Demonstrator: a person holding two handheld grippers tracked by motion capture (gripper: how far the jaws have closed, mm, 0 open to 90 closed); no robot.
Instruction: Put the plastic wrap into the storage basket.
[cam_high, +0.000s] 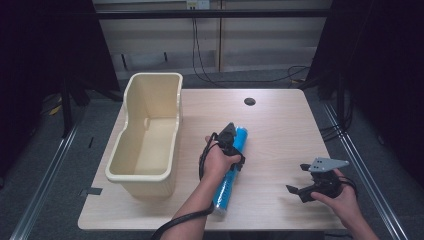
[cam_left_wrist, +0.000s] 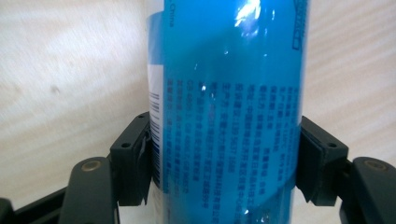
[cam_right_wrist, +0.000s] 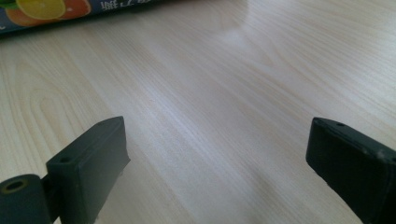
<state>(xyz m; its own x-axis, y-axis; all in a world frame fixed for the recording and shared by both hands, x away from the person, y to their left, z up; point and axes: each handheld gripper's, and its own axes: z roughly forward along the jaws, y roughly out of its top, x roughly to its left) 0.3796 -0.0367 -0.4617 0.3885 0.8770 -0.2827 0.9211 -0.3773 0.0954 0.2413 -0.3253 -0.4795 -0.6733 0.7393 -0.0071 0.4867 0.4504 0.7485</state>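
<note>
At the left of the bench (cam_high: 280, 120) stands an empty cream tub (cam_high: 150, 135). Just right of it the left gripper (cam_high: 231, 136) has its fingers (cam_left_wrist: 135, 158) pressed on the sides of a long blue tube (cam_high: 231, 170) lying flat on the wood. Because the grip sits near the tube's far end, the near end could sag or swing on lifting, and the glossy wrapper might slip. The right gripper (cam_high: 300, 180) waits well apart, fingers (cam_right_wrist: 93, 163) spread wide and empty.
</note>
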